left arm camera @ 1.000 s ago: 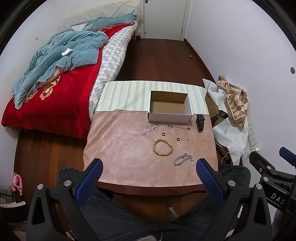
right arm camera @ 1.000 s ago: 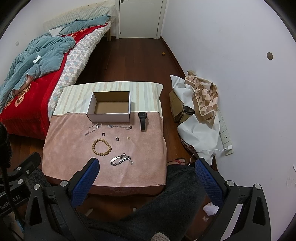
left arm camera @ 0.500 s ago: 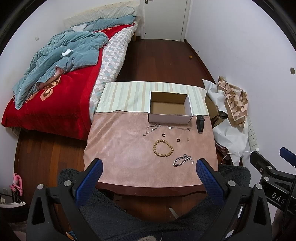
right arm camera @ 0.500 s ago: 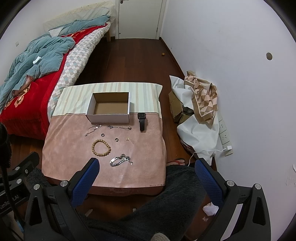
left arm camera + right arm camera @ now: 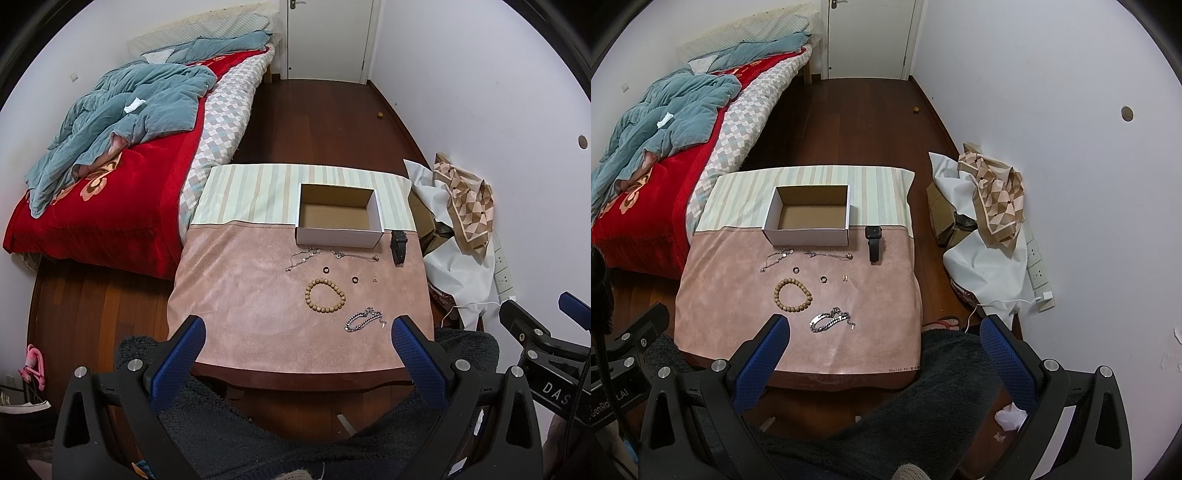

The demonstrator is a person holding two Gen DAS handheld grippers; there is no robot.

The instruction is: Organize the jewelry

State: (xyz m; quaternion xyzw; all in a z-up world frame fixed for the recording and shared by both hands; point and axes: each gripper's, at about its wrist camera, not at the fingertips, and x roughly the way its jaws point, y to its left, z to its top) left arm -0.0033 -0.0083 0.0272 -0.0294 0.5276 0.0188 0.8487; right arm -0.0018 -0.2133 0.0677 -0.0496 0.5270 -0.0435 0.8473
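An open white cardboard box (image 5: 339, 216) (image 5: 809, 218) stands at the back of a small table covered by a pink cloth (image 5: 251, 295) (image 5: 731, 288). In front of it lie thin silver chains (image 5: 303, 255) (image 5: 777, 257), two small dark rings (image 5: 325, 270) (image 5: 823, 279), a tiny earring (image 5: 374, 278), a wooden bead bracelet (image 5: 325, 290) (image 5: 792, 290), a silver link bracelet (image 5: 364, 319) (image 5: 830, 319) and a black smartwatch (image 5: 398, 246) (image 5: 873, 242). My left gripper (image 5: 297, 339) and right gripper (image 5: 884, 341) are both open and empty, held back above the table's near edge.
A bed with a red cover and a blue quilt (image 5: 122, 122) stands left of the table. A pile of white and patterned cloth and cardboard (image 5: 986, 221) lies by the right wall. Dark wooden floor runs to a white door (image 5: 868, 37). A grey fuzzy garment (image 5: 923, 387) is below the grippers.
Both views shift very slightly; the table and its objects stay where they were. Both grippers stay open.
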